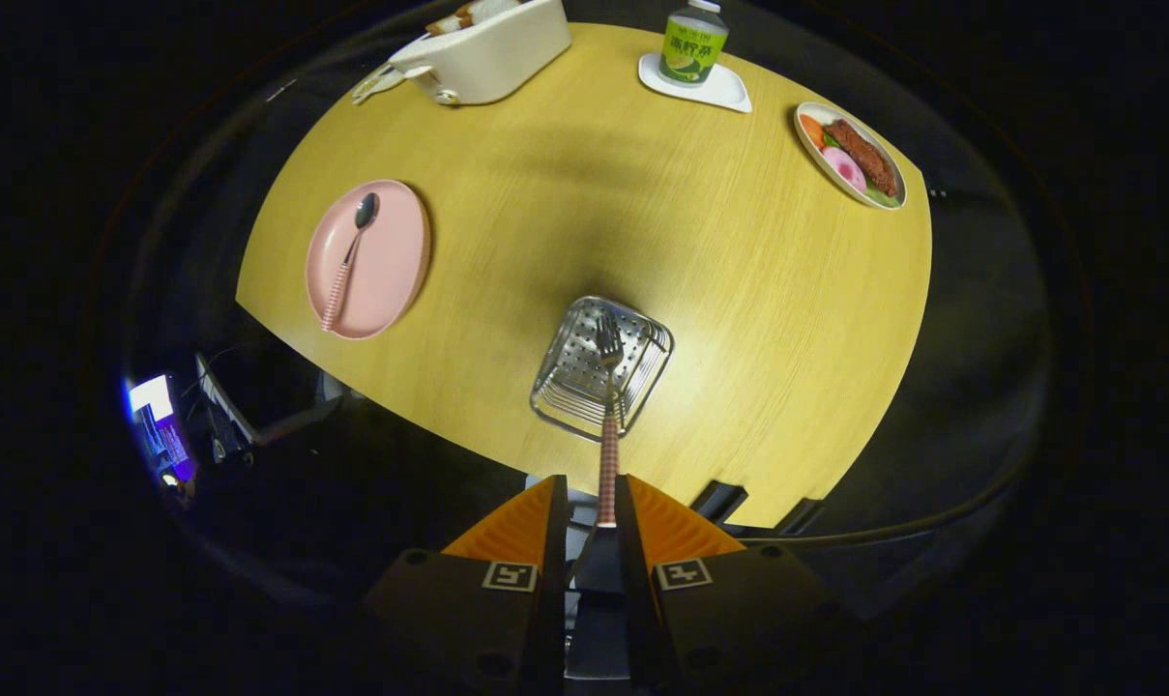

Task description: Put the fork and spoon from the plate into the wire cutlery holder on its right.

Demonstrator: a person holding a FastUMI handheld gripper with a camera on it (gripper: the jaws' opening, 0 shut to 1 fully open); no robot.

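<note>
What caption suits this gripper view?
Gripper holds striped-handled metal fork over wire cutlery holder; spoon waits on pink plate.

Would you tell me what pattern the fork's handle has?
Red-and-white checks on the fork, clearest in the gripper view.

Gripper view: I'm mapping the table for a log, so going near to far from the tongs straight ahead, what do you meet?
Tongs shut on the fork → wire cutlery holder, with the fork's head over it → bare table → green bottle on its white coaster.
</note>
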